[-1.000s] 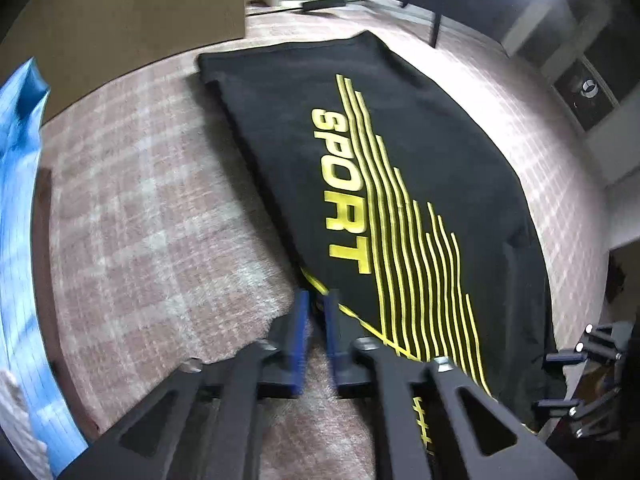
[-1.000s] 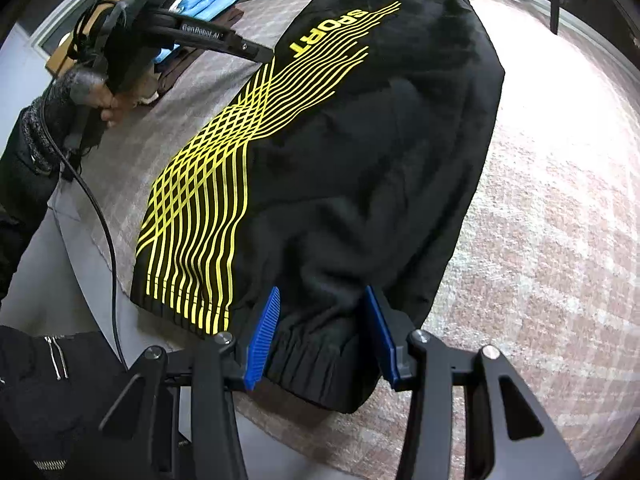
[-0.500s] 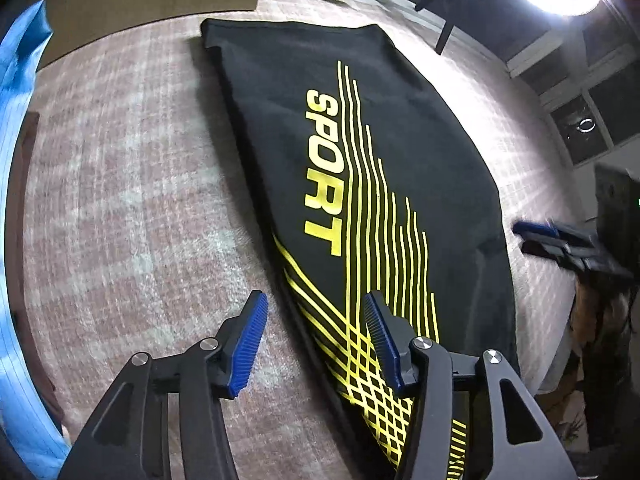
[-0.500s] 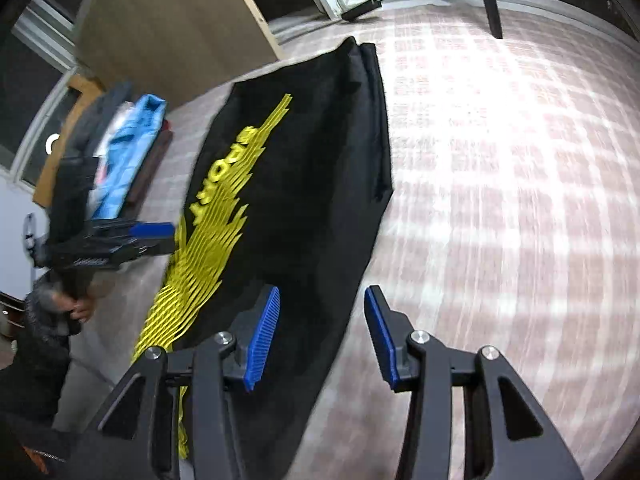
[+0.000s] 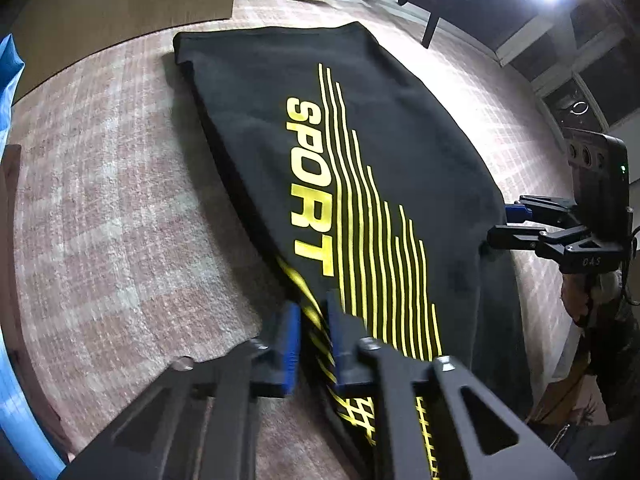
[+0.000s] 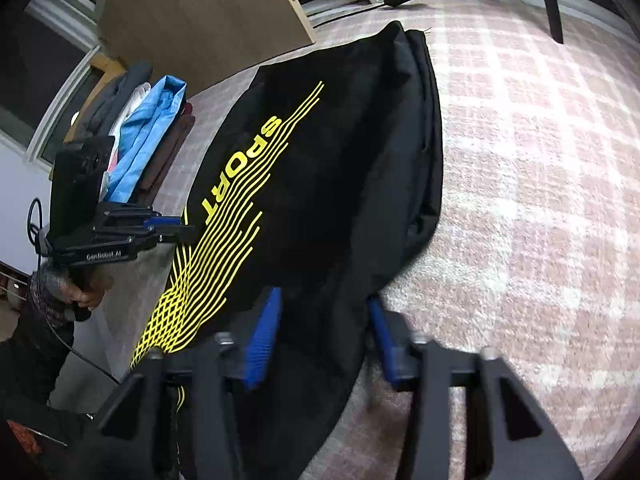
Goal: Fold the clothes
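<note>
A black garment (image 5: 360, 152) with a yellow SPORT print and yellow stripes lies flat on the pink checked cloth (image 5: 104, 208); it also shows in the right wrist view (image 6: 332, 184). My left gripper (image 5: 314, 340) is shut on the garment's left edge, near its striped end. My right gripper (image 6: 324, 340) is open, its blue pads straddling the garment's right edge low over the fabric. The right gripper also shows in the left wrist view (image 5: 516, 224), and the left gripper in the right wrist view (image 6: 172, 228).
A stack of folded clothes with a blue item on top (image 6: 148, 132) sits at the left edge of the surface. A wooden board (image 6: 208, 12) leans at the back. A chair leg (image 6: 554, 8) stands at the far right.
My left gripper has closed on the garment's left edge; half a second ago it was open. My right gripper has come down onto the right edge, still open.
</note>
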`<state>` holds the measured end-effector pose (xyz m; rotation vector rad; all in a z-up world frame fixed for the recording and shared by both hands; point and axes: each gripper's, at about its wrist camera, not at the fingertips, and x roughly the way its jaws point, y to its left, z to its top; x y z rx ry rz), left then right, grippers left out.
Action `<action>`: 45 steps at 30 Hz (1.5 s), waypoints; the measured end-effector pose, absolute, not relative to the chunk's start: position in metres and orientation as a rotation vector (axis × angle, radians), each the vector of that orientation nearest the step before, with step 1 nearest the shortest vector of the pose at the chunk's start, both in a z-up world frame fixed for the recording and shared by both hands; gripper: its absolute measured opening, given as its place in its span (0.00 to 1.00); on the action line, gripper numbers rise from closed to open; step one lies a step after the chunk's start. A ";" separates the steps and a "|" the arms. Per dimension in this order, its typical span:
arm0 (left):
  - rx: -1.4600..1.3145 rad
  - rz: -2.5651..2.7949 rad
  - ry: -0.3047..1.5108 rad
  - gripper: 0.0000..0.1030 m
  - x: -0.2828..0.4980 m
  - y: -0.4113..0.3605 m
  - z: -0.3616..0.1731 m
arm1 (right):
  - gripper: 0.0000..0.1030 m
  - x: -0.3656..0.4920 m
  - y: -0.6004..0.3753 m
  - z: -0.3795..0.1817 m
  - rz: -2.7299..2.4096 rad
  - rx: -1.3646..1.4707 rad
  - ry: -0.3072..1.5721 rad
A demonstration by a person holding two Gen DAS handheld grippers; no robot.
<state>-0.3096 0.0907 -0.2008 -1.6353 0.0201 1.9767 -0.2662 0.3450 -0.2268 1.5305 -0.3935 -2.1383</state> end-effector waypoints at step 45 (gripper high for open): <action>-0.893 2.606 -0.155 0.03 -0.154 -0.206 0.108 | 0.06 -0.123 0.133 0.062 -2.008 0.590 -0.279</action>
